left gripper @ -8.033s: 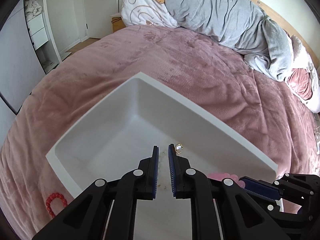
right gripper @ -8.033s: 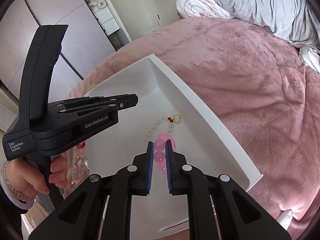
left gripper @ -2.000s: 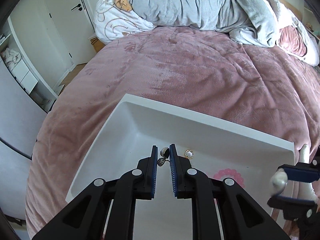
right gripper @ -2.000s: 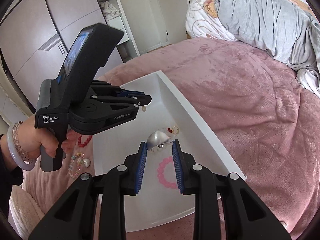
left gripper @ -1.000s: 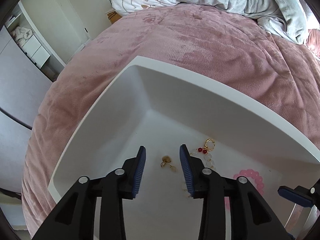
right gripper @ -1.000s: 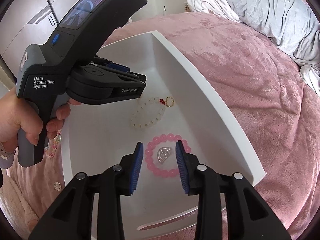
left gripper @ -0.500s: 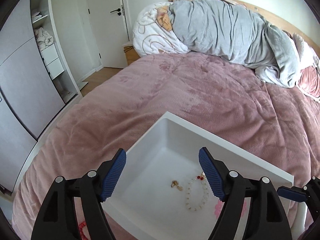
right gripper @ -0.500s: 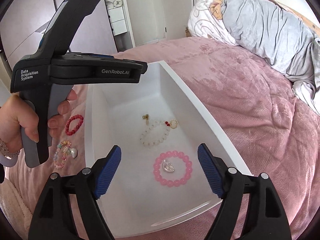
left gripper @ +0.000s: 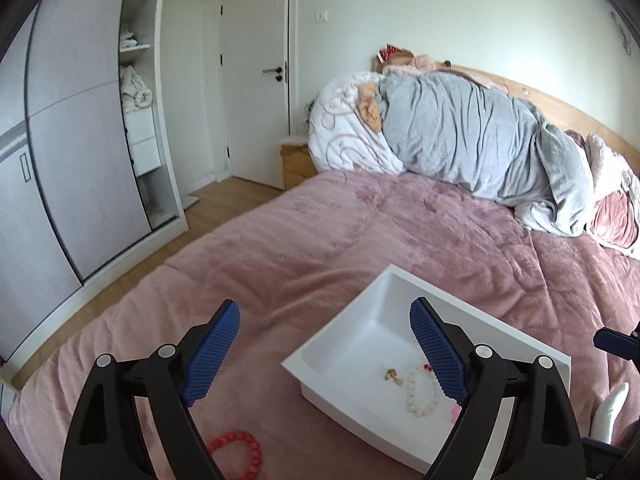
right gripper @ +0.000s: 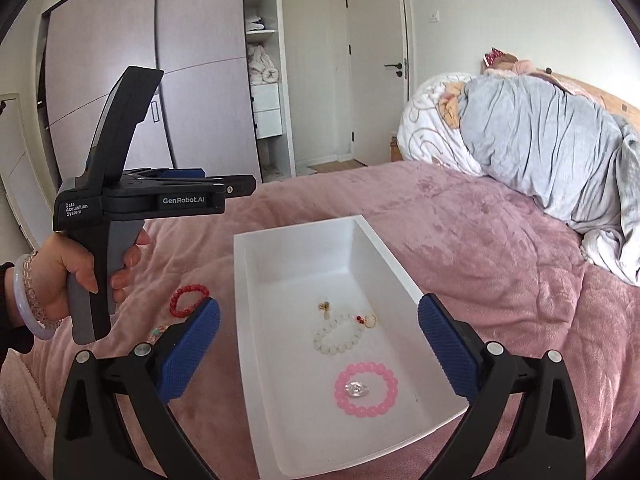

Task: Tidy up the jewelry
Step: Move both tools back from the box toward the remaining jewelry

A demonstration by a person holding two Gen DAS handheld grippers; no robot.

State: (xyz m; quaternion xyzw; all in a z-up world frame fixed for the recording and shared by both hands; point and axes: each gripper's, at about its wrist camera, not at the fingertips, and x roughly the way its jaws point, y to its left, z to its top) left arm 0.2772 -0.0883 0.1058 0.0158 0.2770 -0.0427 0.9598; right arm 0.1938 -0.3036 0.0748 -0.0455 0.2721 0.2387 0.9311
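A white tray (right gripper: pixel 304 246) sits on the pink bedspread; it also shows in the left wrist view (left gripper: pixel 404 304). In it lie a pink bead bracelet (right gripper: pixel 385 404) around a clear heart stone (right gripper: pixel 356 389), a white bead bracelet (right gripper: pixel 338 338) with a red-and-gold charm, and a small gold earring (right gripper: pixel 325 306). My left gripper (left gripper: pixel 324 356) is wide open and empty, held above the bed left of the tray. My right gripper (right gripper: pixel 318 350) is wide open and empty above the tray's near end. A red bead bracelet (right gripper: pixel 188 300) and a multicoloured bracelet (right gripper: pixel 158 332) lie on the bedspread left of the tray.
A rolled grey and white duvet (right gripper: pixel 528 148) lies across the head of the bed. A wardrobe (right gripper: pixel 168 80) and a white door (right gripper: pixel 376 72) stand beyond the bed's left side. The bedspread (right gripper: pixel 500 272) spreads right of the tray.
Both grippers dropped their pieces into the tray, the left the gold earring and the right the heart stone. Both then opened wide and drew back and up.
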